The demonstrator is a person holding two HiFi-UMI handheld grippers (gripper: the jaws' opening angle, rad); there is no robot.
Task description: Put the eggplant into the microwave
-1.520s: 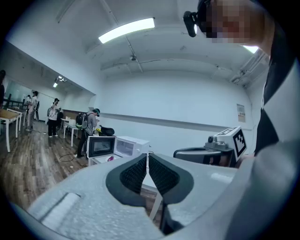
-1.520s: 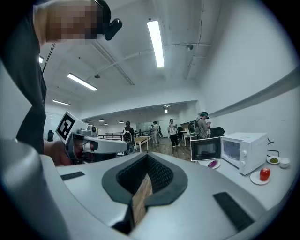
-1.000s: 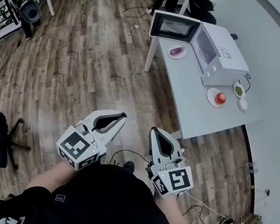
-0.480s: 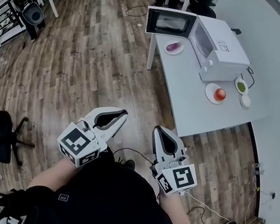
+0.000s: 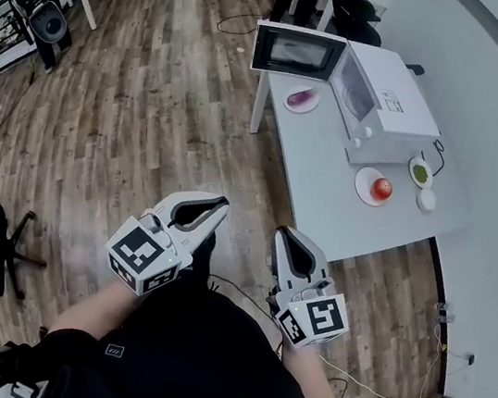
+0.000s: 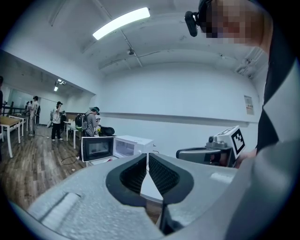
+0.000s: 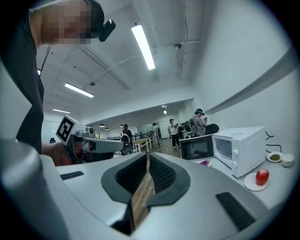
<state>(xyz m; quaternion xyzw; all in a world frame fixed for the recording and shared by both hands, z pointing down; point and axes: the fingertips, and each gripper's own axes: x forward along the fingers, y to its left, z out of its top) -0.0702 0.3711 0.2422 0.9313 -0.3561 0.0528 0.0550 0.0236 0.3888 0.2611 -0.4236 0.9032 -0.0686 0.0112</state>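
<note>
You're holding the left tool [image 5: 219,204] and right tool [image 5: 280,235] pinched together and empty, well away from the desk [image 5: 325,191]. Be opening one while nearing the eggplant [image 5: 300,97].

Black top [image 5: 196,354], white left claw [image 5: 221,204] and right claw [image 5: 279,234] (checker-marked cubes).

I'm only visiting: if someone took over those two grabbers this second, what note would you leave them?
Left gripper: shut, empty.
Right gripper: shut, empty.
Both are held near the waist, well short of the table.
Eggplant: on a small plate by the microwave, whose door is open.
Done: only the open door.
Left: walk up, grasp the eggplant, set it inside.
</note>
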